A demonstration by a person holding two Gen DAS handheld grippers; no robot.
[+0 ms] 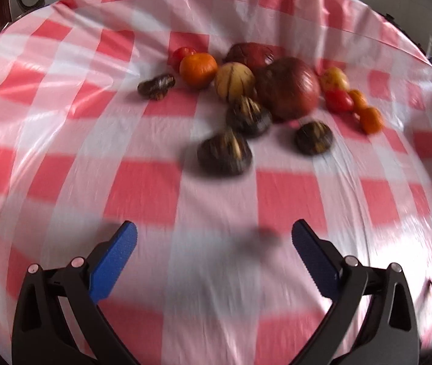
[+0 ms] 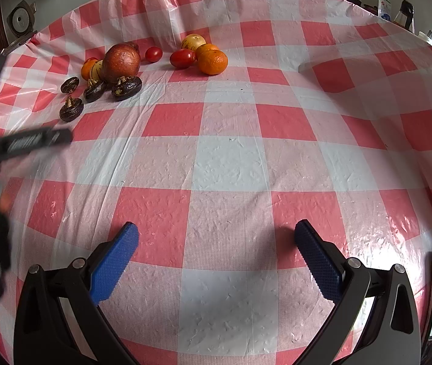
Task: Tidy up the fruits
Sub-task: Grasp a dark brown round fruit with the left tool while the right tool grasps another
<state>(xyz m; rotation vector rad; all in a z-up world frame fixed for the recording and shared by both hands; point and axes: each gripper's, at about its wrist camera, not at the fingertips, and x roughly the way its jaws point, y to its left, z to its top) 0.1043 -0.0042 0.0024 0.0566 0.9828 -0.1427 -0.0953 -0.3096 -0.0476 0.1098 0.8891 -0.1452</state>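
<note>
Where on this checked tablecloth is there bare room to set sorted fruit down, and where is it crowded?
Free: the wide stretch of tablecloth between the right gripper and the fruit, and everything right of the oranges. Crowded: the far-left cluster around the large red fruit and the dark fruits.

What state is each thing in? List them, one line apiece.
Left tool: open, empty, above the cloth.
Right tool: open, empty.
Dark mangosteens: loose on the cloth, whole.
Big red-brown fruit: resting among the mangosteens.
Oranges: ungrouped.
Tablecloth: wrinkled.
</note>
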